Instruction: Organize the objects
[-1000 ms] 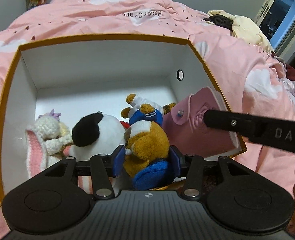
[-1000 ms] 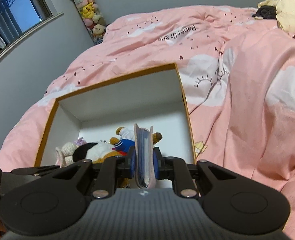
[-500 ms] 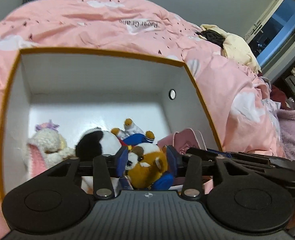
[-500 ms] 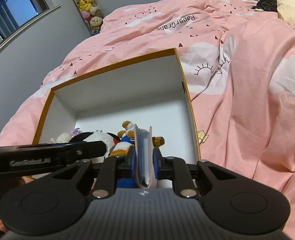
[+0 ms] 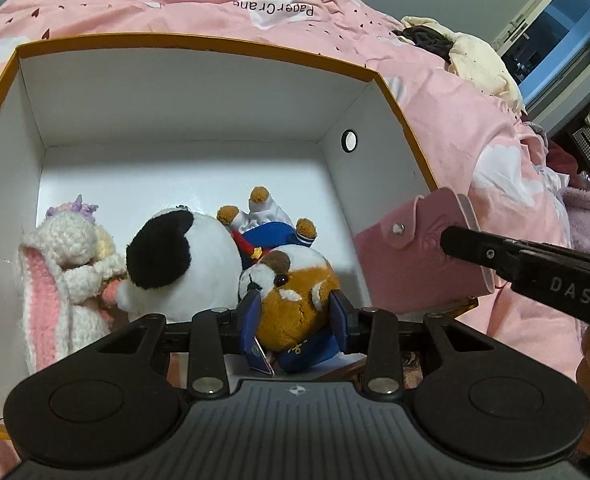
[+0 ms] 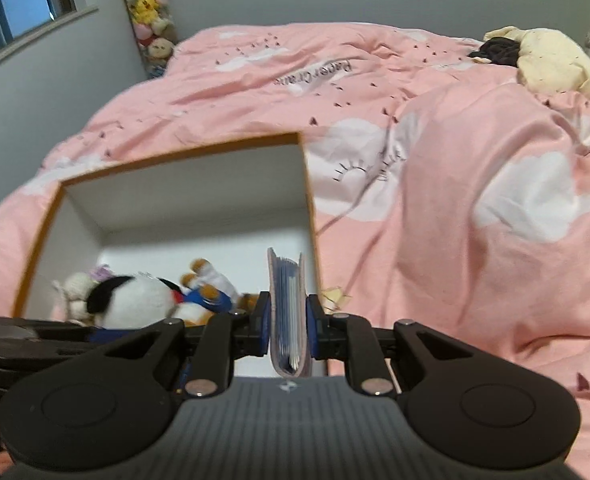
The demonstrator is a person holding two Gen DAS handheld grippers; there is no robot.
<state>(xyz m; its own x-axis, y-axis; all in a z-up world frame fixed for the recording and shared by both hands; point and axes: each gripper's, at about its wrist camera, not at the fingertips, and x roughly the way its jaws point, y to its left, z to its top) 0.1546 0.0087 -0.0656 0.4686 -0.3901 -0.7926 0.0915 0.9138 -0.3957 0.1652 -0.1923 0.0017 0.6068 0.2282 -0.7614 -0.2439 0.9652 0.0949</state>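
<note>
An orange-rimmed white box [image 5: 199,44] lies on the pink bed. Inside it are a crocheted bunny [image 5: 67,256], a black-and-white plush [image 5: 183,256] and a duck plush in blue [image 5: 267,224]. My left gripper [image 5: 295,316] is shut on a brown-and-white plush [image 5: 291,280] at the box's near side, its blue pads pressing both flanks. My right gripper [image 6: 287,328] is shut on a pink card wallet [image 6: 287,300], held upright over the box's right wall [image 6: 309,200]. From the left wrist view the wallet [image 5: 411,256] hangs at that wall, with a right-gripper finger [image 5: 495,256] against it.
The pink duvet [image 6: 455,200] is rumpled and rises high to the right of the box. A cream and dark bundle of clothes [image 6: 535,56] lies at the far right. Stuffed toys [image 6: 151,12] hang in the far corner. The box's far half [image 5: 175,172] shows bare white floor.
The left jaws have narrowed onto the brown-and-white plush, which now shows its face upward. The right gripper has shifted with the wallet toward the box's right wall.
</note>
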